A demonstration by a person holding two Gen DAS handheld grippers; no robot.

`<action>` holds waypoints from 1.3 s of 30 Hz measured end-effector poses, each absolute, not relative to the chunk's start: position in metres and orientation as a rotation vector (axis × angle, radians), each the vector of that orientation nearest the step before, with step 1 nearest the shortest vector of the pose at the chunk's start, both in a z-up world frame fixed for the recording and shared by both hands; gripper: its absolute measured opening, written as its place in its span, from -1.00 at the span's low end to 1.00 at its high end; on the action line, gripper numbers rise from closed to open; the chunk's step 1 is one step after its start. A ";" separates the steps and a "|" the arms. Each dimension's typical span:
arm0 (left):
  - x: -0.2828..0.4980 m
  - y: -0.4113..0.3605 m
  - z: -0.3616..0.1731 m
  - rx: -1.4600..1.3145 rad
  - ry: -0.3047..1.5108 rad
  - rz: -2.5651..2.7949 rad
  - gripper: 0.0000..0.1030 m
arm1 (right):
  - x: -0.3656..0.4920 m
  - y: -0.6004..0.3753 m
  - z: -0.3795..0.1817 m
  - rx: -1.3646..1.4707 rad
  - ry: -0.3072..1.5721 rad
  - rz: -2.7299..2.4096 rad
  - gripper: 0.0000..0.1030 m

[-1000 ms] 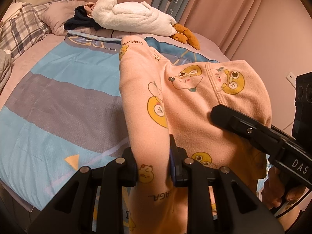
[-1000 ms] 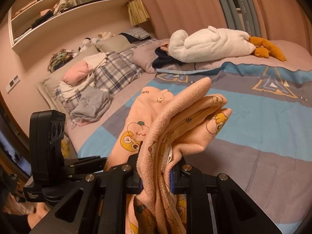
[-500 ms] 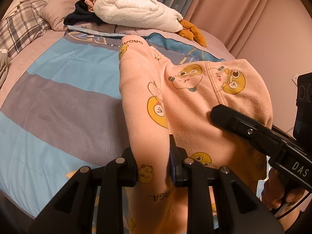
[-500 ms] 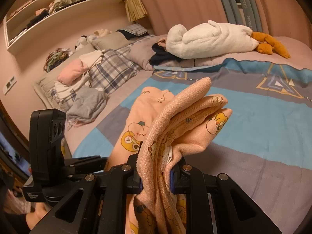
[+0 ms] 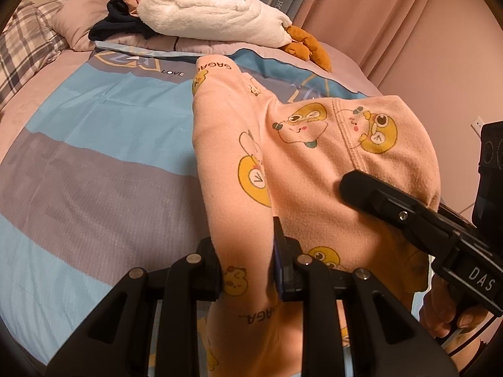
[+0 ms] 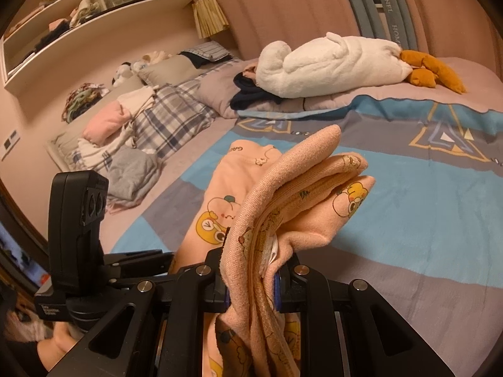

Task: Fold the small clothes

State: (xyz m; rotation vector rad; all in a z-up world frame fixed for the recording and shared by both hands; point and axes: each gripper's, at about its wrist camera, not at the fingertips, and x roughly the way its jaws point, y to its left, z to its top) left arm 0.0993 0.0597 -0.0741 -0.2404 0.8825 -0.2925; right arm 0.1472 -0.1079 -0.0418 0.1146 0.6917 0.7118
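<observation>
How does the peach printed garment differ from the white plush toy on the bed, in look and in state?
The peach garment is thin cloth printed with yellow cartoon figures; the white plush toy is thick, plain and fluffy, with orange feet. The garment is clamped between the jaws of the left gripper and the right gripper; the toy lies free at the far end of the bed. The garment is doubled into layers; the toy lies stretched out. Both are soft.

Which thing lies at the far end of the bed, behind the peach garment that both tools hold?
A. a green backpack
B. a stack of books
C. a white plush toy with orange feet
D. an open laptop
C: past the peach garment, a white plush toy with orange feet lies across the far end of the bed.
</observation>
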 end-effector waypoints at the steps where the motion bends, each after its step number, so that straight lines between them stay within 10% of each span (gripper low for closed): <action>1: 0.102 0.060 -0.075 -0.240 0.883 -0.296 -0.53 | 0.149 -0.108 -0.041 0.113 0.691 0.707 -0.60; 39: 0.187 0.107 -0.087 -0.233 0.887 -0.234 -0.53 | 0.224 -0.066 -0.056 0.102 0.690 0.739 -0.60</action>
